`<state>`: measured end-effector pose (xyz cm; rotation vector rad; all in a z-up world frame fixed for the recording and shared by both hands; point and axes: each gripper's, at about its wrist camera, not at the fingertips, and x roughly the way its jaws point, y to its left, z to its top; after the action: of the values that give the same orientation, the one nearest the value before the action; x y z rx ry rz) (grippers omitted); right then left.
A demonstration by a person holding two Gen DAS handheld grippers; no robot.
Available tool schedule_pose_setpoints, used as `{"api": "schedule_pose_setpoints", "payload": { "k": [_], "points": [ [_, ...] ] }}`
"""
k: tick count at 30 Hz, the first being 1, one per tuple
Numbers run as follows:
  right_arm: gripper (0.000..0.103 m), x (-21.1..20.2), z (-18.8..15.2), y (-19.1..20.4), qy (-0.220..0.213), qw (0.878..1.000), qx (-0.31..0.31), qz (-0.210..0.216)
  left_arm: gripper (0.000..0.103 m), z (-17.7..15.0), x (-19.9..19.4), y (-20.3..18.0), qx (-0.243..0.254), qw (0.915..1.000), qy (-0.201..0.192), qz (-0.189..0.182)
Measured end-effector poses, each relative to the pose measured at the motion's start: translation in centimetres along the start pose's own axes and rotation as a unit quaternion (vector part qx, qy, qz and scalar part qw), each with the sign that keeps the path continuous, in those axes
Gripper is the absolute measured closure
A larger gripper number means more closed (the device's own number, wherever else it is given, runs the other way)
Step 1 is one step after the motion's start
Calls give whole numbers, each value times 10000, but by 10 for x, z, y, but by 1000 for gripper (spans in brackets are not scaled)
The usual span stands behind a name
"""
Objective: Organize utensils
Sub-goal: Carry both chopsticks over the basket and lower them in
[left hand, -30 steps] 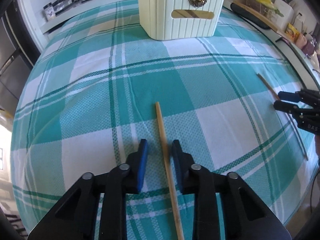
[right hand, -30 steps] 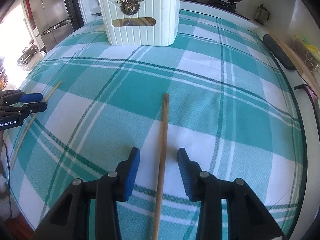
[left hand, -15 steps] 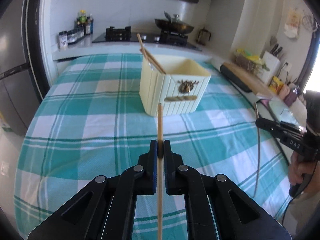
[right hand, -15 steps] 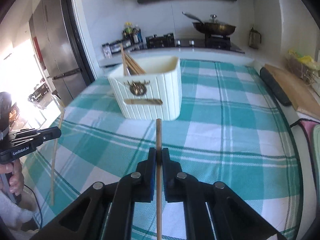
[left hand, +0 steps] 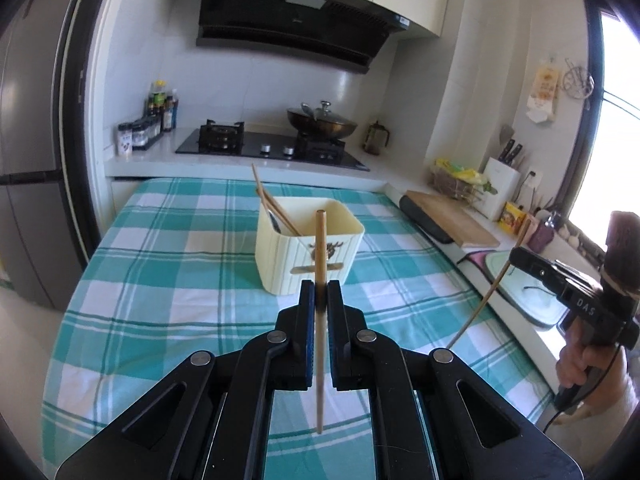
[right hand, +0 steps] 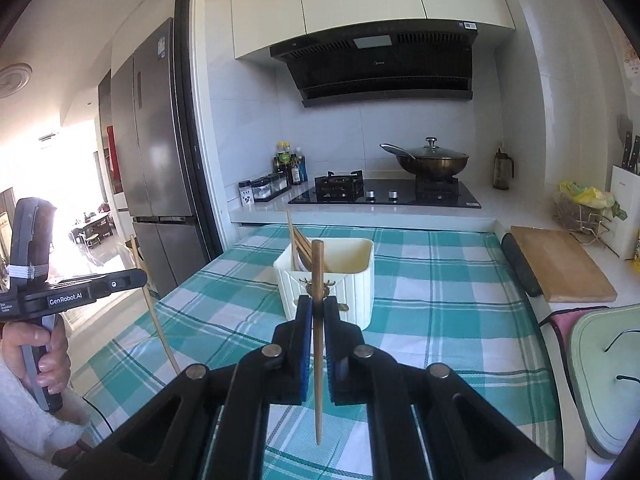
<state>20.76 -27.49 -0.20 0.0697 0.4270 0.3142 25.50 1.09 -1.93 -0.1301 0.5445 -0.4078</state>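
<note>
The left tongs [left hand: 320, 296] are pinched down to a sliver of a gap around a pale chopstick [left hand: 320, 256], whose shaft stands nearly upright between the blue pads [left hand: 310, 320]; its upper end rises past the pad tips toward 12 o'clock and its lower end hangs free toward 6 o'clock, above the teal checked cloth [left hand: 168, 280] that covers the worktop. The right tongs [right hand: 318, 308] are drawn in just as tight on a darker chopstick [right hand: 317, 272], also close to upright, with the thin end pointing down to 6 o'clock and the blunt end up at 12 o'clock. Both sticks are clear of the cloth. Ahead of each pair of tongs, at 12 o'clock, the cream ribbed holder [left hand: 280, 264] stands on the cloth with a metal stag ornament on its front; several chopsticks already lean inside it against its left wall, tips slanting toward 11 o'clock. In the left wrist view the right tongs appear at 3 o'clock, held up in a hand [left hand: 576, 360] with their stick slanting down to the left. In the right wrist view the left tongs show at 9 o'clock, their stick angling down toward 5 o'clock. A stove [right hand: 384, 196] with a lidded wok [right hand: 432, 160] sits behind the worktop.
</note>
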Motion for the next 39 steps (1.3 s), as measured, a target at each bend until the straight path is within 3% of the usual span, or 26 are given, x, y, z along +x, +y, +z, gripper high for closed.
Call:
{"api": "schedule_pose_setpoints", "payload": {
  "k": [12,19,24,28,31,34,36,39],
  "points": [
    [97,-31,11,10,-651,9974,-228,-196,99,7,-23,-15,233,9992,-327,25],
    [97,-12,17,12,-418,9973,-520,-295,99,24,-16,-19,427,9980,-448,161],
    [97,3,47,7,-571,9963,-607,-229,99,67,-19,-23,473,9906,-1248,299],
    [97,14,85,10,-1077,9906,-791,-297,99,106,-16,-24,439,9716,-2254,576],
    [97,24,112,17,-1583,9816,-1007,-352,99,129,2,-19,326,9605,-2667,724],
    [97,45,129,25,-1936,9725,-1253,-312,99,147,35,-10,221,9628,-2584,756],
    [97,66,135,25,-2009,9695,-1380,-242,99,157,67,-3,104,9710,-2284,703],
    [97,108,137,20,-1785,9734,-1435,-85,99,164,119,11,-143,9846,-1634,606]
  ]
}}
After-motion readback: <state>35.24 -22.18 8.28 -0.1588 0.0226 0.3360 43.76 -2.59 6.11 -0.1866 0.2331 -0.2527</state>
